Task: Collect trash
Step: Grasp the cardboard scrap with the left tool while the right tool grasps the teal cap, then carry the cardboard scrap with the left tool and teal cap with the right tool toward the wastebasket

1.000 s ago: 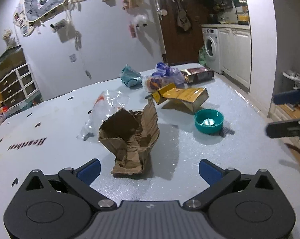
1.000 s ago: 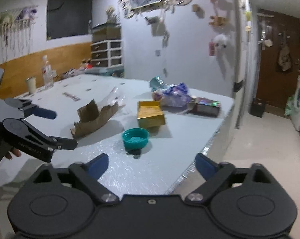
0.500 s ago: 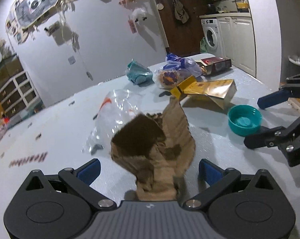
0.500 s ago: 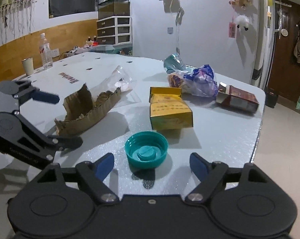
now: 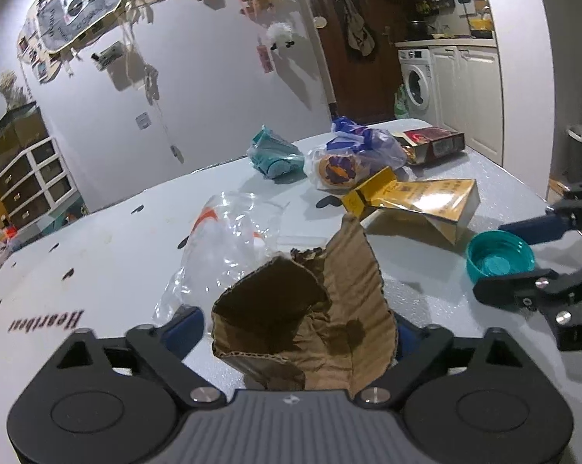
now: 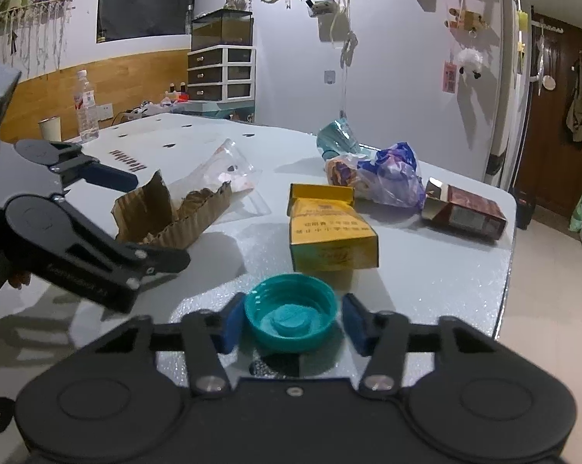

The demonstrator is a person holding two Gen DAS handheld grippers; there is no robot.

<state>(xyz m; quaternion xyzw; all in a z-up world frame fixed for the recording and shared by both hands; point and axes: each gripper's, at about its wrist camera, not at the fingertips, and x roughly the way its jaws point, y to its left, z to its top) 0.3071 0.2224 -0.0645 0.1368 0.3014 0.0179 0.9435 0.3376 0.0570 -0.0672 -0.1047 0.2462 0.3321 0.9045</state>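
Observation:
A torn piece of brown corrugated cardboard (image 5: 310,321) stands between the fingers of my left gripper (image 5: 296,328); the jaws are closing in on it from both sides. It also shows in the right wrist view (image 6: 175,212). A teal plastic cap (image 6: 291,317) lies open side up between the fingers of my right gripper (image 6: 291,323); the pads sit close beside its rim with a small gap on the right. The cap also shows in the left wrist view (image 5: 499,257).
On the white table (image 6: 426,270) lie a yellow box (image 6: 331,236), a clear plastic bag (image 5: 233,239), a purple snack bag (image 6: 383,178), a red-brown box (image 6: 465,212) and a teal wrapper (image 6: 337,137). The table's edge is close on the right.
Both grippers moved forward and narrowed: the left around the cardboard, the right around the teal cap, which was ahead of it before.

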